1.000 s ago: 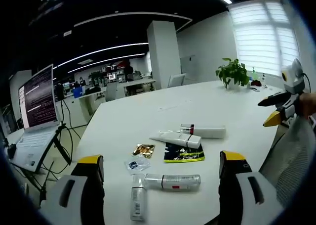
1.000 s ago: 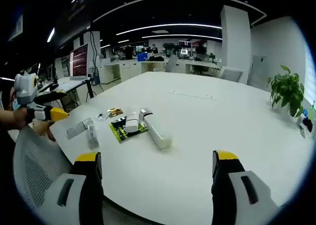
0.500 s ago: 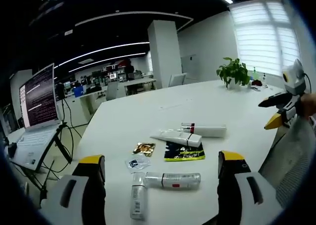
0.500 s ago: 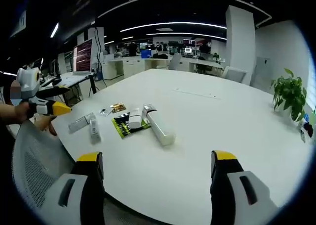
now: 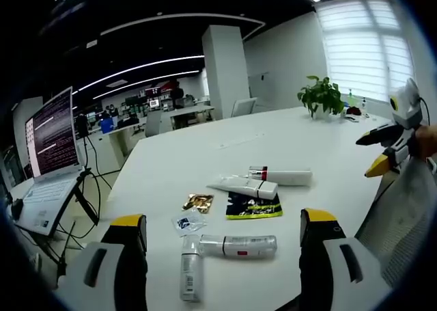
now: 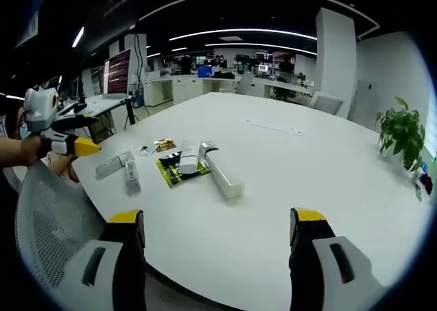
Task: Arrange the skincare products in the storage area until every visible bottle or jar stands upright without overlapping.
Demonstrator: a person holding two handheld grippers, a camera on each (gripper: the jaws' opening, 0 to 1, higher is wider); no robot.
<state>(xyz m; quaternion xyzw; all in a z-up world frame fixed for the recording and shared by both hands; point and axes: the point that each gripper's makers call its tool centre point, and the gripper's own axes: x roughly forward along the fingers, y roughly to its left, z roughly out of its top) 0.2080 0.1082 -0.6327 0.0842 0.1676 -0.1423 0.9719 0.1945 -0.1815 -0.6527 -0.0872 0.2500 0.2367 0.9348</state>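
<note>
Skincare tubes (image 5: 239, 245) all lie flat on the white worktop (image 5: 205, 160), just ahead of the left tool (image 5: 222, 256) and well ahead-left of the right tool (image 6: 212, 246); none upright yet. Both tools hang empty, jaws spread wide. Best start: likely the nearest tube (image 5: 190, 278) with the left tool, gripped near mid-body, stood on its cap end clear of the green sachet (image 5: 253, 206).
</note>
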